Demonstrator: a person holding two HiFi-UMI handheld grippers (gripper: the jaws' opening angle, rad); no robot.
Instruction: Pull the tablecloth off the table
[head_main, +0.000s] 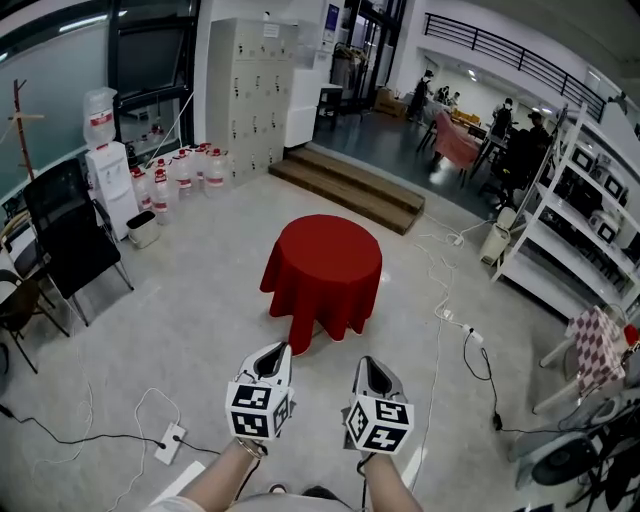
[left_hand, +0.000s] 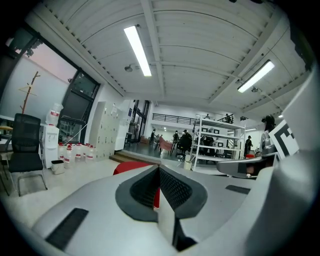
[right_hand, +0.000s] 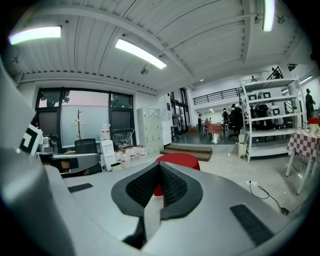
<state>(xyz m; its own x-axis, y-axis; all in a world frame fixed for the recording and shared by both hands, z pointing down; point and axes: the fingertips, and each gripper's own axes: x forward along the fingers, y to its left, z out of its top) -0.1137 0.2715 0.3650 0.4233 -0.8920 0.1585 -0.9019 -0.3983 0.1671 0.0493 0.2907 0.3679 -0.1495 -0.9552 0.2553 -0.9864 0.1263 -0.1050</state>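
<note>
Left tongs (head_main: 279, 348), right tongs (head_main: 366, 361) closed, tablecloth (head_main: 322, 262) untouched

Far left: water dispenser (head_main: 108, 160) w/ jug on top; row of water bottles (head_main: 185, 170) to its right; small bin (head_main: 143, 229) near its base; grey lockers (head_main: 248, 95) behind; black chairs (head_main: 70, 240) at left edge; wooden steps (head_main: 350, 185) far centre; white shelving rack (head_main: 580, 210) along right; checkered cloth (head_main: 597, 345) near right; power strip (head_main: 170, 443) & cables on floor, near left; people (head_main: 510, 130) far right.

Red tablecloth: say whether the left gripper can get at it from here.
Probably not yet: the left gripper, jaws shut, is short of the tablecloth. Only bare floor lies between, so nothing blocks the way.
</note>
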